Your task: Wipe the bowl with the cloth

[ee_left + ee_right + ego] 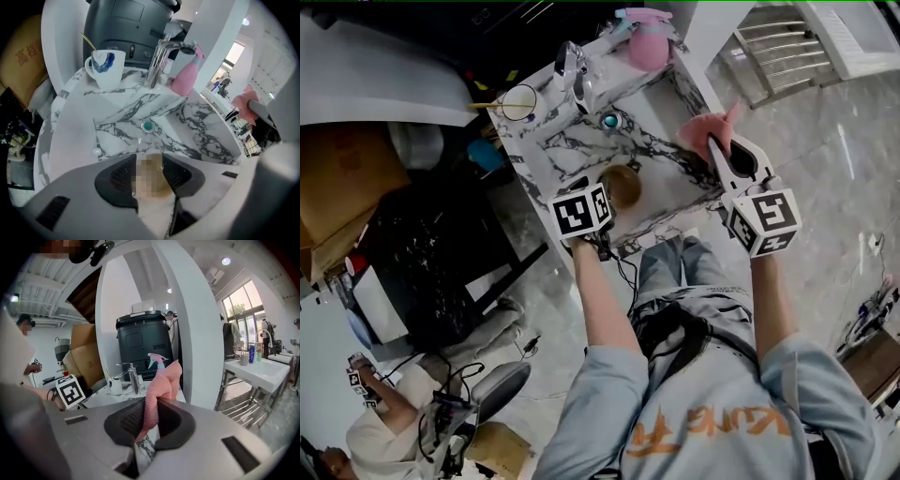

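Observation:
A tan bowl (623, 186) sits in the marble sink (666, 103), close to its front wall. My left gripper (604, 195) points steeply down at it from the front. In the left gripper view the jaws stand apart with the bowl (155, 186) between them, and my left gripper (149, 160) does not visibly press on it. A mosaic patch hides part of the bowl there. My right gripper (724, 150) hovers at the sink's right edge, shut on a pink cloth (705, 131). The cloth (161, 380) sticks up out of my right gripper (151, 412).
A chrome tap (572, 67), a pink spray bottle (647, 42) and a white mug (520, 101) stand round the sink. A teal drain plug (610, 121) lies in the basin. A metal rack (778, 47) stands far right, cardboard boxes (342, 183) left.

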`<control>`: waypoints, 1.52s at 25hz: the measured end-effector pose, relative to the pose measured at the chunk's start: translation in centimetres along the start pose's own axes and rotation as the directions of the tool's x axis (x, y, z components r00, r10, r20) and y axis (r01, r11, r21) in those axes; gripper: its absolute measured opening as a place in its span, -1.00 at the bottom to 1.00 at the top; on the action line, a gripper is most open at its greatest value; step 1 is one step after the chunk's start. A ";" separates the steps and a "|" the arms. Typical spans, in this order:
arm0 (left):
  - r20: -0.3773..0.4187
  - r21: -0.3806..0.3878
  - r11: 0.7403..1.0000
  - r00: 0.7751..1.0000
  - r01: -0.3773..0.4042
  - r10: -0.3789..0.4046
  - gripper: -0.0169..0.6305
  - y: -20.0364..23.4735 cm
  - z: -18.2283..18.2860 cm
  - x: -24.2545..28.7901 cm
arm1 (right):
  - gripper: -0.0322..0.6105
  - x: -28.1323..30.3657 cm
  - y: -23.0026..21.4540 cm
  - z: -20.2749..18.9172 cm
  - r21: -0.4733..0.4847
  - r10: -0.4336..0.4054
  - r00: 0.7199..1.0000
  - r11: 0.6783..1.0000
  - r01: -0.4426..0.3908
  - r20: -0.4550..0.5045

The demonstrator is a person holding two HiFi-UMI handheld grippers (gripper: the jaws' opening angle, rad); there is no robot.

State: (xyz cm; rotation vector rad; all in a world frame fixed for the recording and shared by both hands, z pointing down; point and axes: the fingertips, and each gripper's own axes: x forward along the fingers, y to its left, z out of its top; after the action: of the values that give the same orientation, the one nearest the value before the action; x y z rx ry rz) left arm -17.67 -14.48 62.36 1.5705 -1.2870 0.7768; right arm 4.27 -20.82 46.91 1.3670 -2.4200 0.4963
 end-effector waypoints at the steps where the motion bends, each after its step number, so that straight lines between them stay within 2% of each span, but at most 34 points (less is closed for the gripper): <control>1: -0.025 -0.005 1.000 1.000 -0.013 0.013 -0.42 0.4 -0.3 0.5 | -0.75 0.2 0.1 -0.1 -0.001 0.003 1.000 1.000 -0.003 -0.004; 6: -0.146 -0.001 1.000 0.989 -0.019 0.019 -0.42 1.1 -1.8 2.9 | -0.75 1.4 0.9 -0.1 -0.007 0.024 1.000 1.000 -0.024 -0.021; 11: -0.264 0.022 0.999 0.964 -0.041 0.045 -0.42 1.8 -3.7 4.9 | -0.75 2.3 2.0 -0.2 -0.014 0.047 0.998 0.999 -0.048 -0.031; 14: -0.307 0.037 0.997 0.949 -0.062 0.071 -0.42 2.0 -4.4 5.6 | -0.75 2.5 2.3 -0.2 -0.017 0.055 0.998 0.998 -0.056 -0.033; 21: -0.363 0.006 0.996 0.928 -0.084 0.080 -0.47 2.4 -6.0 6.9 | -0.75 2.3 2.2 -0.3 -0.020 0.056 0.998 0.998 -0.057 -0.037; 26: -0.343 0.012 0.992 0.931 -0.126 0.123 -0.79 3.2 -5.8 7.3 | -0.75 1.5 1.7 -0.2 -0.020 0.044 0.999 0.999 -0.045 -0.031; 30: -0.325 -0.009 0.994 0.940 -0.113 0.104 -0.82 2.9 -5.5 7.0 | -0.75 0.8 1.2 0.2 -0.020 0.039 0.999 0.999 -0.040 -0.022; 38: -0.165 -0.042 0.995 0.983 -0.086 0.077 -0.85 1.3 -2.2 4.1 | -0.75 -0.7 0.5 0.5 -0.017 0.041 0.999 0.999 -0.041 0.001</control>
State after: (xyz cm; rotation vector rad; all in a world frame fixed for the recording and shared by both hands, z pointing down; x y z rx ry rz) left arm -17.70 -13.98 67.20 1.3921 -1.2469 0.8997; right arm 4.12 -20.31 46.08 1.3132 -2.4524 0.4846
